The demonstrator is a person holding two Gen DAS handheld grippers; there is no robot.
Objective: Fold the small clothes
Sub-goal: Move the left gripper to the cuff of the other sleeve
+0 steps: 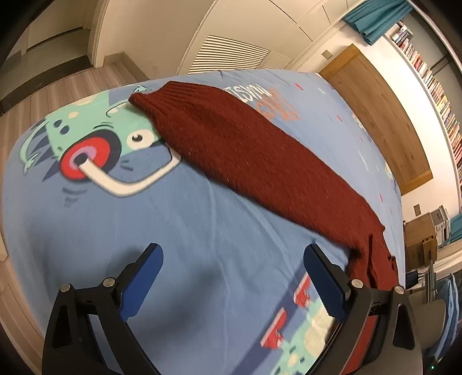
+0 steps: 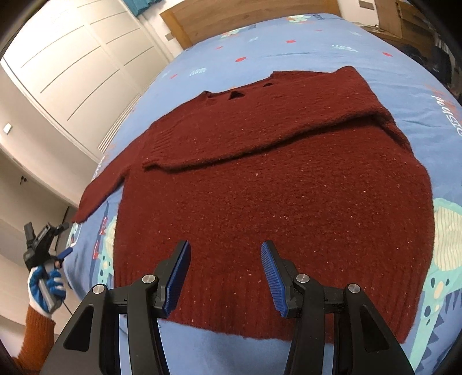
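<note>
A dark red knitted sweater (image 2: 274, 178) lies flat on the blue printed bedsheet (image 2: 260, 52), collar at the far side. Its right sleeve is folded across the chest; its left sleeve (image 2: 101, 184) stretches out to the left. My right gripper (image 2: 225, 251) is open and empty, just above the sweater's hem. My left gripper (image 1: 231, 253) is open and empty above bare sheet, with the sweater (image 1: 245, 150) ahead and to its right. The left gripper also shows at the left edge of the right wrist view (image 2: 62, 241), held by a gloved hand beside the bed.
The bed has a wooden headboard (image 2: 236, 17) at the far end. White wardrobe doors (image 2: 72, 57) stand to the left. A bookshelf (image 1: 433, 86) lines the wall. Wooden floor (image 1: 57, 92) lies beyond the bed's edge.
</note>
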